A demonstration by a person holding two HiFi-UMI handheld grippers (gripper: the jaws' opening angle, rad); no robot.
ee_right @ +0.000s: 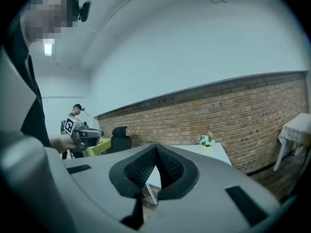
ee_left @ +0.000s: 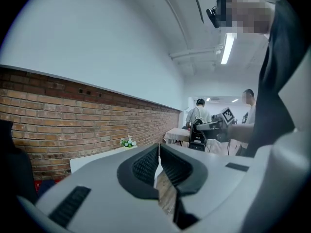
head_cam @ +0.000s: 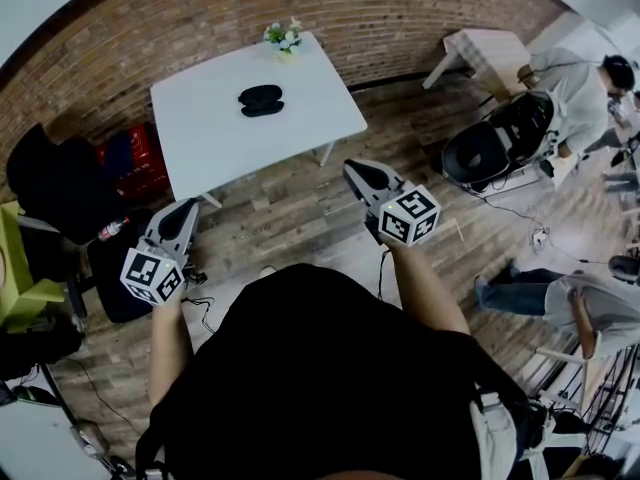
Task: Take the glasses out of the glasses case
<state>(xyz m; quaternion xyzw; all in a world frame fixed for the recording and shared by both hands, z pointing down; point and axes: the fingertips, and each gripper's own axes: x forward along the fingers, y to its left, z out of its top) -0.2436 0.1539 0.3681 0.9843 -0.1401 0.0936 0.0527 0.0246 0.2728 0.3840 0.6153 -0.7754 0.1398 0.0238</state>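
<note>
A black glasses case [head_cam: 261, 99] lies on the white table [head_cam: 200, 138] against the brick wall, far ahead of me. My left gripper [head_cam: 184, 211] hangs over the wooden floor in front of the table's near left corner, jaws together and empty. My right gripper [head_cam: 357, 173] is held in front of the table's near right corner, shut with nothing in it. In the left gripper view my left gripper [ee_left: 159, 147] has its tips touching; the right gripper view shows my right gripper [ee_right: 156, 148] the same. The case is hidden behind the jaws in both gripper views.
A small pot of flowers [head_cam: 283, 36] stands at the table's far edge. A black chair [head_cam: 40, 183] and red crate [head_cam: 135, 158] sit left of the table. To the right are a second table [head_cam: 490, 53], a black seat [head_cam: 500, 138] and people [head_cam: 585, 78]. Cables cross the floor.
</note>
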